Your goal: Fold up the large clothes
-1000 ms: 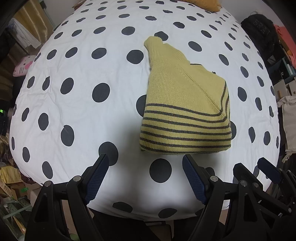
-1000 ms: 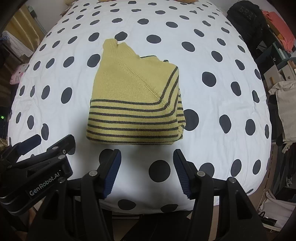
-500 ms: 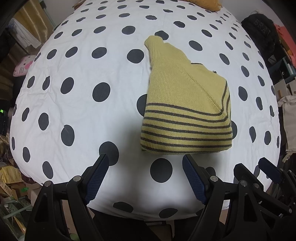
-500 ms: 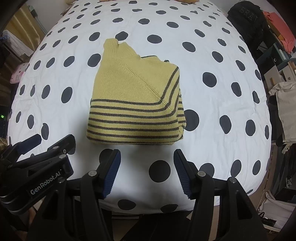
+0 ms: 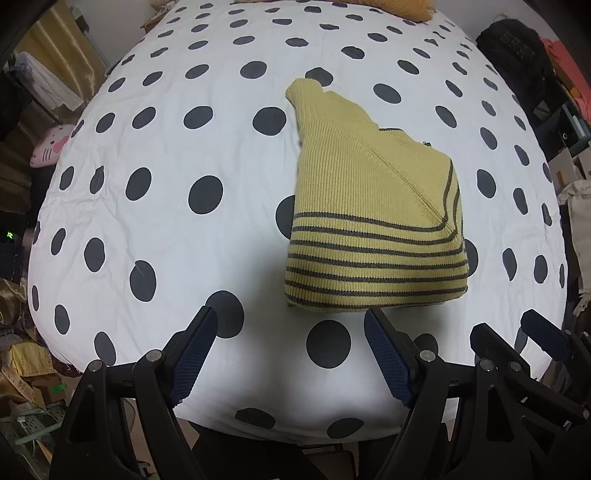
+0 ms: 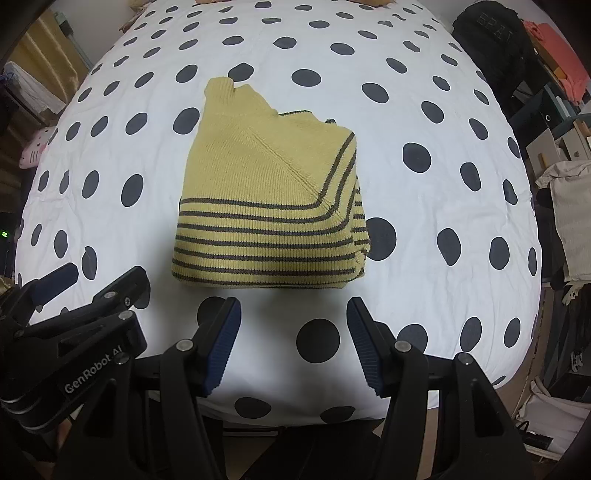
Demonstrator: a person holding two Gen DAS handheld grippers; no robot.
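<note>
- Sweater (image 5: 373, 206) is the one to watch: a yellow ribbed knit with dark stripes, folded into a compact block and lying on the bed (image 5: 166, 155), well clear of both pairs of tongs.
- Nearest the lens, the left tongs (image 5: 290, 354) hang above the bed's near edge, blue pads spread wide, nothing between them but white cover and one black dot.
- Just to their right, the right tongs (image 6: 293, 343) also point down at the near edge, gap a little narrower yet plainly apart, gripping nothing.
- Each pair catches the other at the side of its view: black frames, blue tips, white lettering on the left one's body.
- A step further out, the sweater's striped hem band faces the tongs, its near edge thick with stacked layers.
- Above the stripes the plain yellow panel carries a diagonal seam; a narrower flap pokes out at the far left corner.
- The bed's white cover with black polka dots runs on past the sweater, lightly creased on the left.
- Far end: a mustard-coloured cushion (image 5: 391, 7) at the top edge.
- Off the bed, a pink cat plush (image 5: 50, 146) to the left, a black bag (image 5: 517, 44) and cluttered shelves to the right.
</note>
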